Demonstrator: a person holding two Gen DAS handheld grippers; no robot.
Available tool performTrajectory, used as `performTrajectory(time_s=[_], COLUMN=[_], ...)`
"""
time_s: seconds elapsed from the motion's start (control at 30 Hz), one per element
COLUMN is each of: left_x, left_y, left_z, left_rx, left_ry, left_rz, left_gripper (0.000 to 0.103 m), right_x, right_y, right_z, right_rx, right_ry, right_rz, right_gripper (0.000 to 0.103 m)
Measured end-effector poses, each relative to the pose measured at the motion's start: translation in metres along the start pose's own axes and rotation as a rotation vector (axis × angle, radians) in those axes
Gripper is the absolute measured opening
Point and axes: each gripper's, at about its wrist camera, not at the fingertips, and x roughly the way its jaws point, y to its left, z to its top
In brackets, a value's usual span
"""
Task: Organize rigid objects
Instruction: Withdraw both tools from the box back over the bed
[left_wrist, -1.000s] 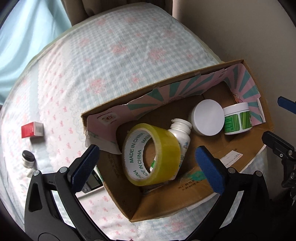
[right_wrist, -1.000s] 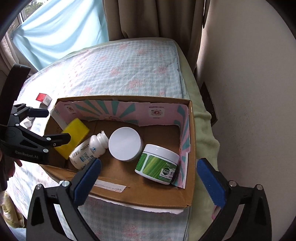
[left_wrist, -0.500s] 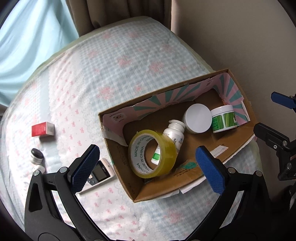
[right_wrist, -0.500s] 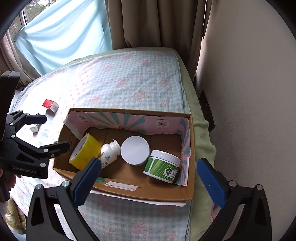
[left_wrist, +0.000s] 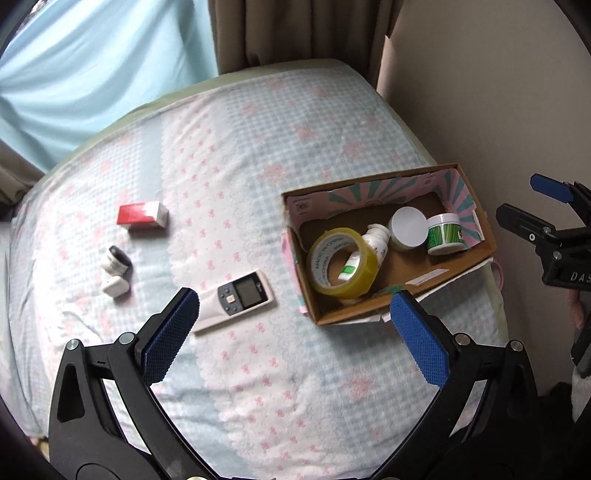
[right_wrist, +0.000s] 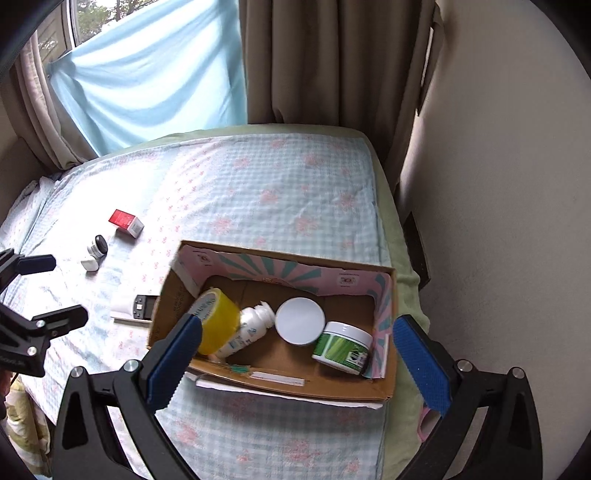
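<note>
A cardboard box (left_wrist: 476, 258) (right_wrist: 388, 387) on the bed holds a yellow tape roll (left_wrist: 341, 262) (right_wrist: 216, 325), a white bottle (left_wrist: 375, 240) (right_wrist: 251, 332), a white-lidded jar (left_wrist: 408, 227) (right_wrist: 300, 320) and a green jar (left_wrist: 445, 234) (right_wrist: 341, 347). On the sheet left of the box lie a white remote (left_wrist: 236, 299) (right_wrist: 135, 308), a red-and-white box (left_wrist: 142, 215) (right_wrist: 125, 222), a small black-lidded jar (left_wrist: 117, 259) (right_wrist: 98, 245) and a small white case (left_wrist: 115, 286) (right_wrist: 89, 263). My left gripper (left_wrist: 291, 332) is open and empty, high above the bed near the remote. My right gripper (right_wrist: 295, 354) is open and empty above the box.
The bed (left_wrist: 258, 147) has a checked blue-and-pink sheet. A beige wall (right_wrist: 498, 184) runs along its right side, close to the box. Curtains (right_wrist: 325, 55) and a light blue cloth (right_wrist: 155, 74) hang at the far end.
Both grippers have risen and pulled back from the box, so it looks smaller. The left view has swung left, and the remote, small jar and white case now show fully.
</note>
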Motion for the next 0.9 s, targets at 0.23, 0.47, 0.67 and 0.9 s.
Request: performTrajectory(time_s=[0.23,0.47,0.67,0.9], left_x=[-0.038,-0.062,-0.067,-0.053], left_y=[0.072,0.155,0.228,0.306], left_z=[-0.042,-0.070,-0.083,-0.080], left_rx=[-0.099,-0.155,-0.146,-0.077], left_ry=[-0.033,-0.070,-0.073,-0.067], left_rz=[0.073,0.112,0.123,0.068], left_gripper=[0.103,0.103,0.103,0.103], right_x=[-0.007,-0.007,0.006,0.029], right_y=[0.062,0.136,0.199,0.257], right_z=[0.015,0.017,0.017,0.013], right_rx=[-0.055,-0.077,-0.003,0.218], right_ry=[-0.004,0.006,0.051,0.115], right_rz=[0.068,0.123,0.115,0.065], right_gripper=[0.103,0.103,0.103,0.103])
